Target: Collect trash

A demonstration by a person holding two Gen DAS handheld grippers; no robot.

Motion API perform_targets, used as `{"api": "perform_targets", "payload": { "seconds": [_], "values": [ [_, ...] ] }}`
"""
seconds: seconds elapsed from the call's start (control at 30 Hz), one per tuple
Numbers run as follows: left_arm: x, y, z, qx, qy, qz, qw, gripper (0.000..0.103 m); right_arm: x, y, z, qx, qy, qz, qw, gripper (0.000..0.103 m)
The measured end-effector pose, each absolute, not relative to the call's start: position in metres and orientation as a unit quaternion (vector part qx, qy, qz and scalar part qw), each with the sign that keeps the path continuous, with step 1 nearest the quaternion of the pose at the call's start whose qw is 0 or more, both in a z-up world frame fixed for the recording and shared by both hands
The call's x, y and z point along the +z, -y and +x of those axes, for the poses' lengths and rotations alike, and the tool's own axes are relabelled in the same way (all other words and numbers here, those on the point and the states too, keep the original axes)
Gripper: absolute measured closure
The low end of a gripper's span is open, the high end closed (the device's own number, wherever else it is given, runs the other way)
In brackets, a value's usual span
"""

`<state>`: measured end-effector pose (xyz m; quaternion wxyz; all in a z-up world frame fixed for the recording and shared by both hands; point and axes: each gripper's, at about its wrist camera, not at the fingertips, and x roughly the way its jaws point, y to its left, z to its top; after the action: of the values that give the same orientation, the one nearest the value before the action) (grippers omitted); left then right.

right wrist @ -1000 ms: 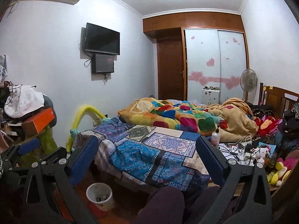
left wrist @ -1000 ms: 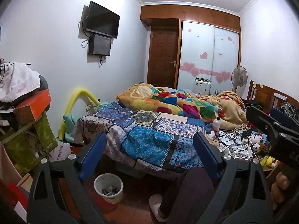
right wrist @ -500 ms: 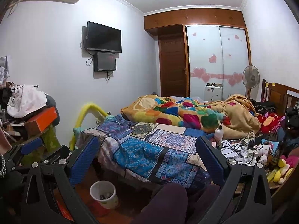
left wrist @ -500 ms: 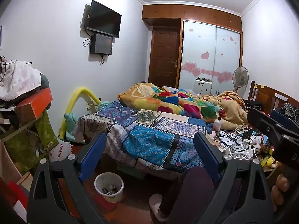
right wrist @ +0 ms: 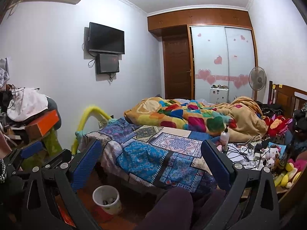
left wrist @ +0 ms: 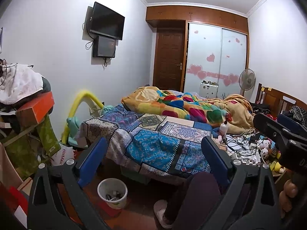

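A white waste bin stands on the red-brown floor by the foot of the bed, with small dark and pale scraps inside. My left gripper is open and empty, held high over the floor and pointed at the bed. The right gripper is open too, with nothing between its blue pads. Each one shows at the edge of the other's view: the right gripper, the left gripper. Papers and cables litter the bed's right side, beside a white pump bottle.
A patchwork-covered bed fills the middle, with a colourful blanket behind. A pile of clothes and boxes crowds the left. A person's dark trouser leg and slipper sit below. Soft toys lie at right.
Both views have drifted only slightly; the bed and bin sit almost where they were. Both grippers stay open and empty.
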<state>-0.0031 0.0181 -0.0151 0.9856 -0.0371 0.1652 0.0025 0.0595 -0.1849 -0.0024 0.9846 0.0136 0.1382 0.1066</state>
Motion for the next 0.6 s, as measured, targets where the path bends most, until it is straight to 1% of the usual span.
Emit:
{"api": "perform_targets", "payload": {
  "seconds": [0.6],
  "values": [
    [-0.0136, -0.0113, -0.0048, 0.002, -0.161, -0.04, 0.986, 0.003, 0.0001, 0.1831, 0.0571, 0.108, -0.139, 0.014, 0.984, 0.0]
  ]
}}
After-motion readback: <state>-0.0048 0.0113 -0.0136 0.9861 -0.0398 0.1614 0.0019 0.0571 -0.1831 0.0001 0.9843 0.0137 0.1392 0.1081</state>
